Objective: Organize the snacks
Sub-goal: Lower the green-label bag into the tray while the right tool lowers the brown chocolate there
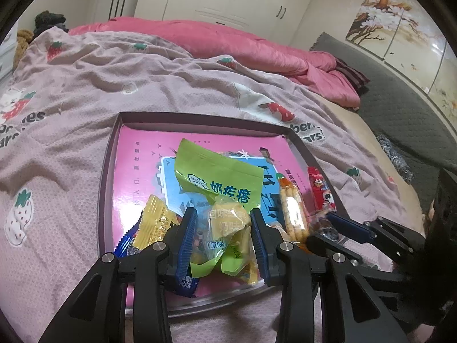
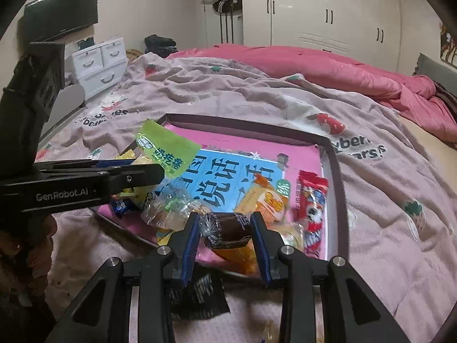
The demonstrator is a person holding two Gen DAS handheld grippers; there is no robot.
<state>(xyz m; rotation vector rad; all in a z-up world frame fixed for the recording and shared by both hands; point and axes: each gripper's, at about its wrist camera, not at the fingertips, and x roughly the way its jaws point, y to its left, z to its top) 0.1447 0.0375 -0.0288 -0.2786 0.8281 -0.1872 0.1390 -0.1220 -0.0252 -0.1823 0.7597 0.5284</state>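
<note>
Left gripper (image 1: 224, 235) pinches green snack bag (image 1: 220, 177) by its crumpled lower end, bag hanging above shallow box (image 1: 200, 120), likely so contents stay put. Right gripper (image 2: 225, 230) clamps dark brown wrapped snack (image 2: 228, 227), seemingly a single item picked for sorting. Other packets lie loose on pink box floor: red packet (image 2: 312, 200), orange packet (image 2: 268, 200). Box rests on rumpled strawberry-print blanket (image 1: 85, 85) on bed; pink quilt (image 1: 228, 43) behind, white wardrobes (image 2: 328, 8) at far wall.
</note>
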